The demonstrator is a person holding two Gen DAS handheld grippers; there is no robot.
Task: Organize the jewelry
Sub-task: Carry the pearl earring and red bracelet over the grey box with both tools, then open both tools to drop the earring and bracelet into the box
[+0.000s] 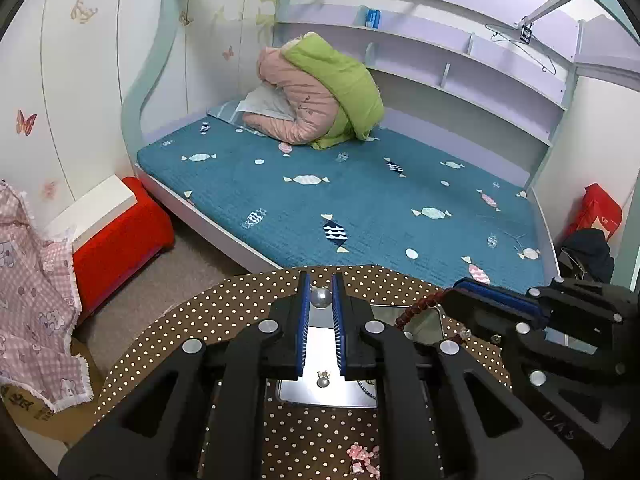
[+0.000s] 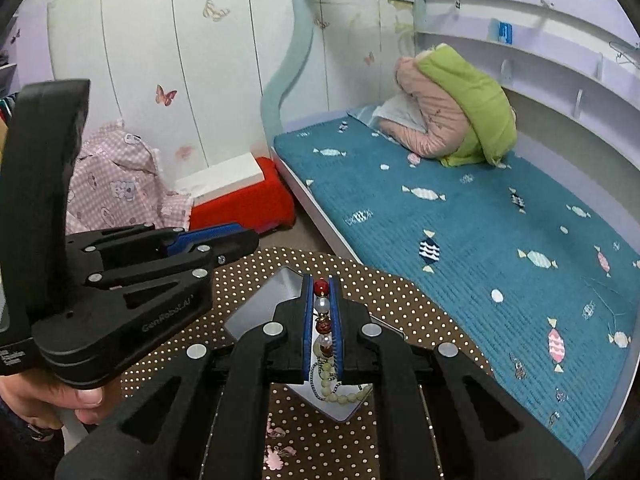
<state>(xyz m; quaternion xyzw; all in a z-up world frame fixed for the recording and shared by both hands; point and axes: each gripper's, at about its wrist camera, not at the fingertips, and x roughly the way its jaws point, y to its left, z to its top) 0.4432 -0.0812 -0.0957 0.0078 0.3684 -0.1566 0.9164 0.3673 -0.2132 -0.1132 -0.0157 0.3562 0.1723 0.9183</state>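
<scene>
Item 1: left gripper, pads drawn in narrow, pinching a silvery pearl bead at the fingertips, above the polka-dot tablecloth. Directly below, seen through the gap between the fingers, a small pearl earring lies on the mirrored tray.

Item 2: right gripper, pads also drawn in narrow, clamped on a beaded strand (red bead at the tip, then pale and dark red beads in a line between the pads). The rest of the strand hangs down toward the tray.

Item 3: pale green bead bracelet and a fine chain, both lying on the tray at its near corner, touching or overlapping; which cannot be told.

Item 4: pink trinket on the tablecloth, near the lower edge of the right wrist view, apart from the tray.

Item 5: surroundings. Bed with blue candy-print cover, folded pink and green quilts at its head, red stool beside the bed.
</scene>
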